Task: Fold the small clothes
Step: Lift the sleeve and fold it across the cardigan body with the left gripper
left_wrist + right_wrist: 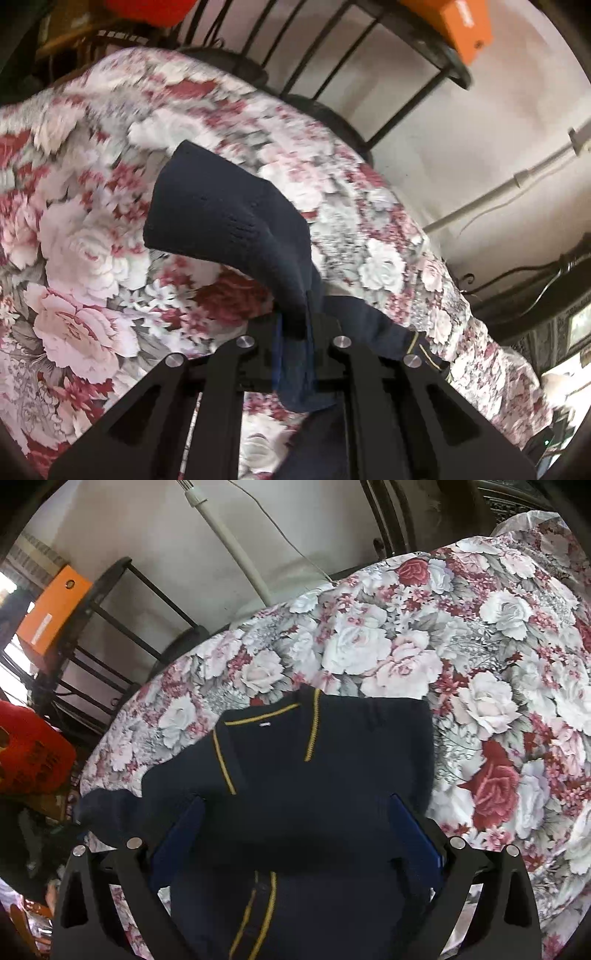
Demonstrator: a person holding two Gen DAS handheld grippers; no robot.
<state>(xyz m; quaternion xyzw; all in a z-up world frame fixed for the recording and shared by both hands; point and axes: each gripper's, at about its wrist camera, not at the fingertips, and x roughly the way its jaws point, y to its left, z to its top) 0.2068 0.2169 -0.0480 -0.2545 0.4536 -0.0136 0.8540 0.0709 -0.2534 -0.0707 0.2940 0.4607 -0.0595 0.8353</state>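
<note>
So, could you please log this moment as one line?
left gripper: shut on sleeve | right gripper: open over navy sweater | surface: floral sheet

sweater [332, 760]: matt knit | tablecloth [461, 635]: smooth printed cloth

1. One navy sweater [325, 760] with yellow trim.
2. One flowered bedspread [461, 657] beneath it.
3. Two grippers: the left gripper [295, 332] and the right gripper [295, 834].
4. One orange box [55, 609] on a dark metal rack [110, 627].
5. One red crate [29, 749].
6. One white pipe [236, 550] against the wall.
</note>
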